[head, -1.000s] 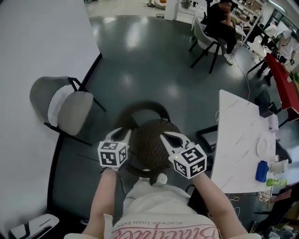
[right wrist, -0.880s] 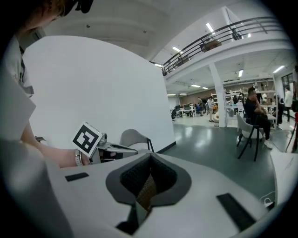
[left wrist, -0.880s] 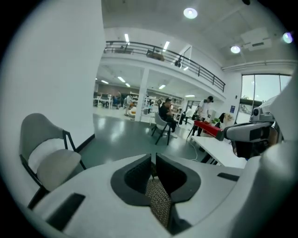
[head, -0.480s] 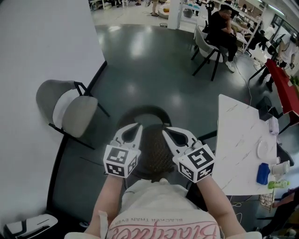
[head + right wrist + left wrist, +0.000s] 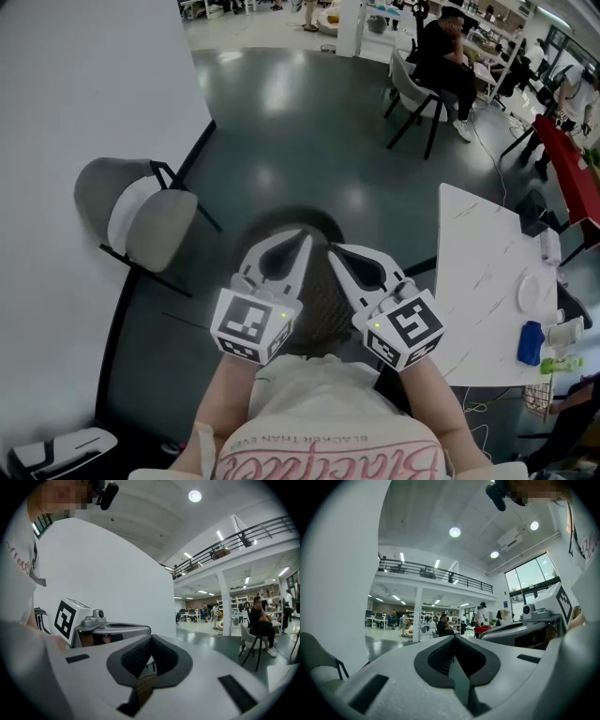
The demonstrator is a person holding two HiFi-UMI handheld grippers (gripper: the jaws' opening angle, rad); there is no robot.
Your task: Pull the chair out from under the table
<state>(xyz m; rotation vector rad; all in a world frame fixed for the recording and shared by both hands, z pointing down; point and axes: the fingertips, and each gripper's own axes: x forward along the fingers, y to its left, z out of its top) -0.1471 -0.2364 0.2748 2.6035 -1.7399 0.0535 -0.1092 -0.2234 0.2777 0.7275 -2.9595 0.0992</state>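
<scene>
Nearest, at the bottom of the head view: white shirt (image 5: 328, 427) and two bare forearms reaching forward. Just ahead, left gripper (image 5: 302, 242) and right gripper (image 5: 336, 251), held side by side with tips angled toward each other, close but not touching. Both clenched on nothing, with jaws pressed together at the tips in each gripper view, aimed out across the hall. Below and between them, dark woven chair (image 5: 322, 305) with a curved black back, standing out on the dark floor (image 5: 309, 141). Just left of the white marble worktop (image 5: 478, 272), clear of its edge and touched by neither gripper. On the worktop's right side, blue bottle (image 5: 530, 342) and white plate (image 5: 530, 295). Further left, against the white wall (image 5: 75, 94), grey padded chair (image 5: 141, 220). Far off, seated person in black (image 5: 441, 42).
</scene>
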